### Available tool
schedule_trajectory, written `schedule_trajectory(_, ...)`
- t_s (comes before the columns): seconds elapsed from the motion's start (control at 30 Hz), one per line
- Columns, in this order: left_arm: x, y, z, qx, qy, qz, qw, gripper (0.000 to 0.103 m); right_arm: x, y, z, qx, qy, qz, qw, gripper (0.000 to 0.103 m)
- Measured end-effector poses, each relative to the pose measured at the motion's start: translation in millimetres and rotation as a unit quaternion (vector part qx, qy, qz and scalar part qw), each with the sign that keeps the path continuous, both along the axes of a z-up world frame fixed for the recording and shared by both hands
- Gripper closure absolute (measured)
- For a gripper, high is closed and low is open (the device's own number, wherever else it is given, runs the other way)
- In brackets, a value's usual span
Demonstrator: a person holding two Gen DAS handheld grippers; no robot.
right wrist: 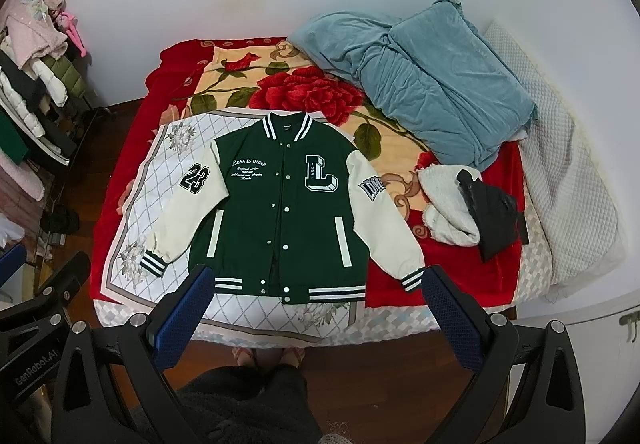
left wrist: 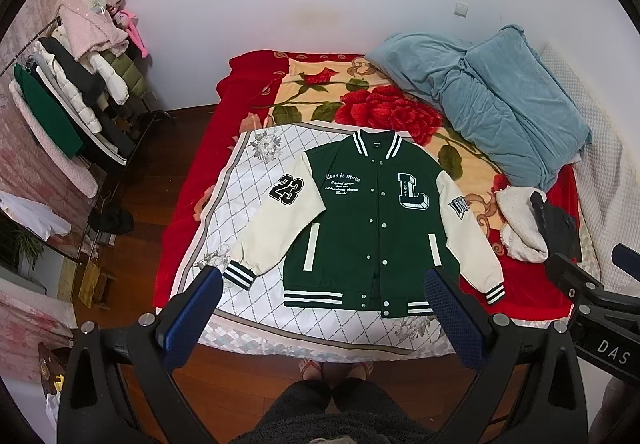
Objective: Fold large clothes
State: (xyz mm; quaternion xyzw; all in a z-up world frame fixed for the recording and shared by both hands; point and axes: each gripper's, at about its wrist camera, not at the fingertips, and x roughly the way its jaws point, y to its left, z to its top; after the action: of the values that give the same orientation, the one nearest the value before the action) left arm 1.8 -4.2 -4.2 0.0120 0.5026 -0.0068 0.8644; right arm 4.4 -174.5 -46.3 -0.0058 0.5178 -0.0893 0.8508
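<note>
Jacket (left wrist: 372,219) flat on the bed, collar away, ahead of both tools; left tool (left wrist: 324,304) and right tool (right wrist: 316,300) wide open, empty, each nearest its own-side sleeve.

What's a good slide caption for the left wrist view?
Open left gripper hovers above a green varsity jacket spread flat on the bed, unfolded.

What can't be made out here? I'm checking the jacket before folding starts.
- Jacket back: face-up in both views, hidden underneath.
- Small script under "Less is more": too small to read.
- Sleeve patch lettering: curves around the sleeve, partly cut off.
- Hem corner: covered by the left gripper finger in the left view.
</note>
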Motion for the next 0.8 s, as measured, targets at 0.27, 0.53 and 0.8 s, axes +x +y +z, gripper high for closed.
schedule_trajectory(0.27,0.6,-0.1,0.9,0.000,0.001,0.001,1.0000,0.000,-3.8,-1.9,-3.4,0.000,0.000,0.001,1.000,0.000)
schedule_trajectory(0.53,0.9,-0.5,1.0,-0.001,0.002,0.001,1.0000,0.000,-1.7,-2.8,-3.4,-0.002,0.001,0.001,1.000,0.000)
schedule_trajectory(0.8,1.2,-0.8,1.2,-0.001,0.002,0.001,1.0000,0.000,-2.5,-6.4,-3.2,-0.003,0.000,0.001,1.000,0.000)
